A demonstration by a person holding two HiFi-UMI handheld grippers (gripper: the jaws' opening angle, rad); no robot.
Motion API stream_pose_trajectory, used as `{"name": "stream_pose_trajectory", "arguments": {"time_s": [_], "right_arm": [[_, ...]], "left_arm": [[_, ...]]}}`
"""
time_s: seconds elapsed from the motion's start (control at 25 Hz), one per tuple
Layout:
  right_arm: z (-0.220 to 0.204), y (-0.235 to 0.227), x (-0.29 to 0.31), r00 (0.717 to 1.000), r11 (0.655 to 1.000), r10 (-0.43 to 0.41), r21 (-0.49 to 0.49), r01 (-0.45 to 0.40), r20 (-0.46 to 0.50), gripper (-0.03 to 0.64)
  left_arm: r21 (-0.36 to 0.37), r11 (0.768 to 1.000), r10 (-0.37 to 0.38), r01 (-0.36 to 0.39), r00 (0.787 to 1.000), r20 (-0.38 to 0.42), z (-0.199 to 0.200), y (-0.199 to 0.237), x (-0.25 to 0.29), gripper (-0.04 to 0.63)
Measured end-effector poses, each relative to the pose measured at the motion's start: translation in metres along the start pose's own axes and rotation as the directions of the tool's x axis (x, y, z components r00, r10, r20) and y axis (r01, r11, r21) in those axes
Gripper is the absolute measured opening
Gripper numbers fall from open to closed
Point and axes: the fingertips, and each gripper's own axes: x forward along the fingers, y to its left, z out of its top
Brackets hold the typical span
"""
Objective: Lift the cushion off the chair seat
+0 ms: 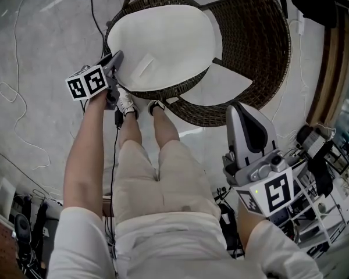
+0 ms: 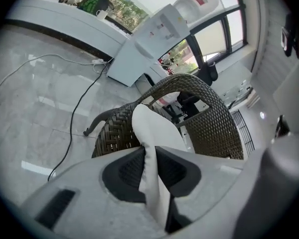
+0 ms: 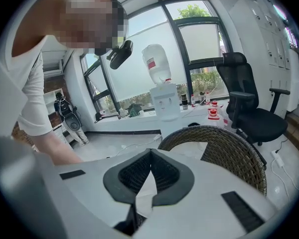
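Forward, left gripper [image 1: 117, 61] pinching cushion [image 1: 163, 42] edge, right gripper [image 1: 239, 113] seemingly closed

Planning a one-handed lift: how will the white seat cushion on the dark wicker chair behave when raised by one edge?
Probably floppy: the white seat cushion squashes thin where the left gripper clamps it, so it may sag. Likely light, since it looks thin. It could drag on the dark wicker chair.

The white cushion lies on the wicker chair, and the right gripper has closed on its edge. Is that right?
Not quite. The left gripper, not the right gripper, has closed on the edge of the white cushion; the left gripper view shows it clamped. The cushion does lie on the wicker chair.
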Motion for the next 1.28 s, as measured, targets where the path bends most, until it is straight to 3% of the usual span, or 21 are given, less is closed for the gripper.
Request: {"name": "stream_pose_trajectory", "arguments": {"time_s": [0.16, 0.56, 1.28], "right_arm": [[0.009, 0.006, -0.007, 1.000, 1.000, -0.010, -0.001, 0.010, 0.030, 0.002], [0.023, 0.017, -0.038, 0.994, 0.999, -0.046, 0.000, 0.046, 0.097, 0.002], [0.062, 0.045, -0.081, 0.982, 0.998, -0.029, -0.053, 0.040, 0.188, 0.002]], "left_arm": [[0.096, 0.995, 0.024, -0.027, 0.999, 0.030, 0.005, -0.011, -0.010, 0.061], [0.243, 0.968, 0.039, -0.057, 0.996, 0.076, 0.033, -0.055, -0.035, 0.055], [0.342, 0.936, 0.020, -0.086, 0.981, 0.191, 0.065, -0.119, -0.107, 0.054]]}}
